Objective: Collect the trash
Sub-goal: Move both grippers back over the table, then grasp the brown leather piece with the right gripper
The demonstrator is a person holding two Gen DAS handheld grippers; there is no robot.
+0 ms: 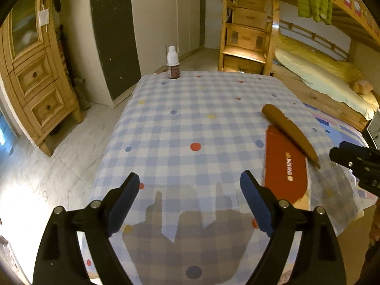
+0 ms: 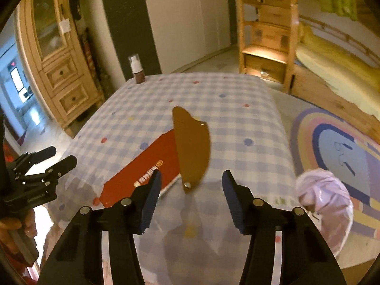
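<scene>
A flat red packet (image 1: 283,166) (image 2: 144,166) with gold lettering lies on the checked tablecloth (image 1: 190,118) (image 2: 237,123). A brown leaf-shaped piece (image 1: 291,131) (image 2: 191,149) lies partly across it. A small brown bottle with a white cap (image 1: 172,63) (image 2: 137,70) stands at the table's far left corner. My left gripper (image 1: 190,185) is open and empty over the near cloth, left of the red packet; it also shows in the right wrist view (image 2: 59,158). My right gripper (image 2: 191,180) is open, just short of the brown piece's near tip; it also shows in the left wrist view (image 1: 349,159).
A white plastic bag (image 2: 325,204) hangs open off the table's right side, over a round coloured rug (image 2: 337,142). A wooden cabinet (image 1: 35,76) stands left, a wooden stair chest (image 1: 249,30) and a bunk bed (image 1: 320,76) behind.
</scene>
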